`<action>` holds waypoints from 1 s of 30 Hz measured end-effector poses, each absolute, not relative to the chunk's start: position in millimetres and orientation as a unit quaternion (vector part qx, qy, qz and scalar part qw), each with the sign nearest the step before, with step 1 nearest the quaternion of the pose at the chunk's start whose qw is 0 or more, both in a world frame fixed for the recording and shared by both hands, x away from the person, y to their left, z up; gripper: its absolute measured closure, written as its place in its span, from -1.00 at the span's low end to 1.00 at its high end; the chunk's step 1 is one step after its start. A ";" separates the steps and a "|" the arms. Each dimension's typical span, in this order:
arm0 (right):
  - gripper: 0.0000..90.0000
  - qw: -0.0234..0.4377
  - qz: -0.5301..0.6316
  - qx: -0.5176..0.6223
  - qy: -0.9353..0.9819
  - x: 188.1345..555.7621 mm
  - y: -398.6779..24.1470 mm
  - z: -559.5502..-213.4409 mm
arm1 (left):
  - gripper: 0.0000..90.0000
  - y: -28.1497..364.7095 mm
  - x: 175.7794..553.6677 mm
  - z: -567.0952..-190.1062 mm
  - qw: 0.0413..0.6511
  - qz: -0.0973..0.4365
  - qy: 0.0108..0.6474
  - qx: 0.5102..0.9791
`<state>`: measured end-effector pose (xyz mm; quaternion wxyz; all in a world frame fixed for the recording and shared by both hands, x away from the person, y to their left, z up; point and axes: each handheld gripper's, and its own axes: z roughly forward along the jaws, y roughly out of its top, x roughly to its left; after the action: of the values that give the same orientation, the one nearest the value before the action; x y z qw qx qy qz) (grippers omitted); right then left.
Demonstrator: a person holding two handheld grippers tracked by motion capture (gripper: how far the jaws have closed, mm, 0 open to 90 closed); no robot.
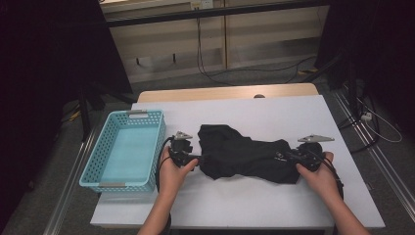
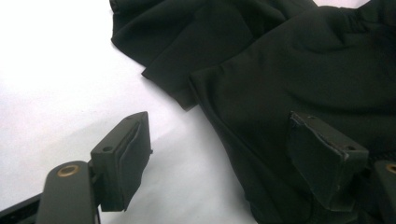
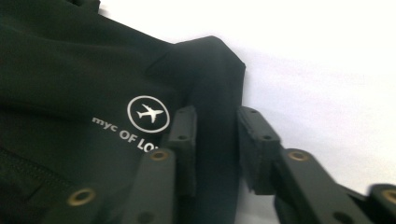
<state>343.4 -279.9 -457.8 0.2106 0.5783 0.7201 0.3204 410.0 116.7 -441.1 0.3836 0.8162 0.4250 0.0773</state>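
Left hand-held gripper (image 1: pixel 192 159) sits at the left end of a black garment (image 1: pixel 244 154) that lies crumpled across the middle of the white worktop (image 1: pixel 274 115), to the right of a light blue basket (image 1: pixel 108 142). Its own view shows the jaws spread wide: one stands over bare worktop, the other lies against the cloth, and nothing is pinched between them. Right hand-held gripper (image 1: pixel 292 155) is at the garment's right end. From above, its jaws blend into the dark cloth, but the right gripper view (image 3: pixel 215 140) shows them drawn close on either side of a fold at the garment's edge, with a narrow gap remaining; whether the pads press the fold cannot be told. That view also reveals a white printed logo (image 3: pixel 148 114) of an aeroplane in a circle, with lettering below it.
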 end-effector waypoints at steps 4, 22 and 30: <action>0.87 0.209 0.330 0.562 0.729 343.1 -278.1 -458.9 | -0.44 115.1 409.5 -443.2 0.379 0.069 0.421 0.822; 0.90 0.200 0.361 0.555 0.723 339.7 -281.5 -460.3 | 0.85 101.7 405.0 -450.4 0.380 0.025 0.396 0.836; 0.91 0.208 0.401 0.546 0.706 336.7 -287.4 -446.3 | 0.93 112.1 404.6 -432.9 0.401 0.044 0.398 0.824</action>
<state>336.7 -287.4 -446.3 0.2083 0.5459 0.7055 0.4010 404.6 112.1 -432.9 0.4011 0.8241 0.3976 0.0444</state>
